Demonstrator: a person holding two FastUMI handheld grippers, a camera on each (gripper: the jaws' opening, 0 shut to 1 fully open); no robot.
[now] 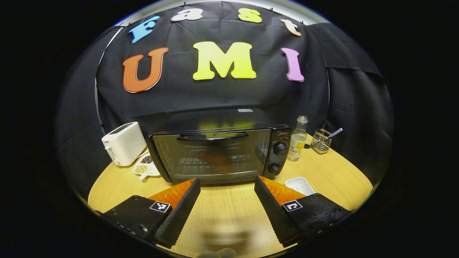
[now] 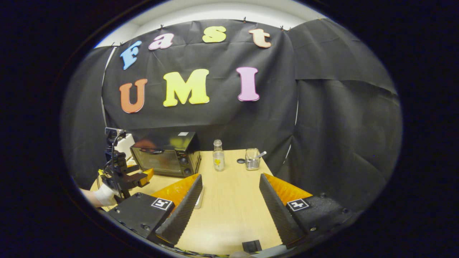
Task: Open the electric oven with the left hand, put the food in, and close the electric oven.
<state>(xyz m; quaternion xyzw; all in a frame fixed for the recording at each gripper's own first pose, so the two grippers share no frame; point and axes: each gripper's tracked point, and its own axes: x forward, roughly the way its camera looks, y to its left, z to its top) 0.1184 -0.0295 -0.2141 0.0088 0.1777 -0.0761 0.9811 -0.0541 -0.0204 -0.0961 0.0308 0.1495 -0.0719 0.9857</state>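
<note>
The black electric oven (image 1: 218,154) stands on the round wooden table (image 1: 229,211) with its glass door shut and its handle (image 1: 212,136) along the top edge. A brownish piece of food (image 1: 217,160) shows through the glass. My left gripper (image 1: 226,195) hovers open just in front of the door, nothing between its fingers. In the right gripper view the oven (image 2: 166,154) is far off to the left, and my right gripper (image 2: 229,193) stands open over bare table. The other gripper (image 2: 123,175), held by a gloved hand (image 2: 104,195), is in front of the oven.
A white toaster (image 1: 124,143) and a small dish of grains (image 1: 145,167) sit left of the oven. To its right stand a clear bottle (image 1: 298,139), a wire holder with a utensil (image 1: 321,140) and a white tray (image 1: 299,185). A small black square (image 2: 251,246) lies near the table's front edge.
</note>
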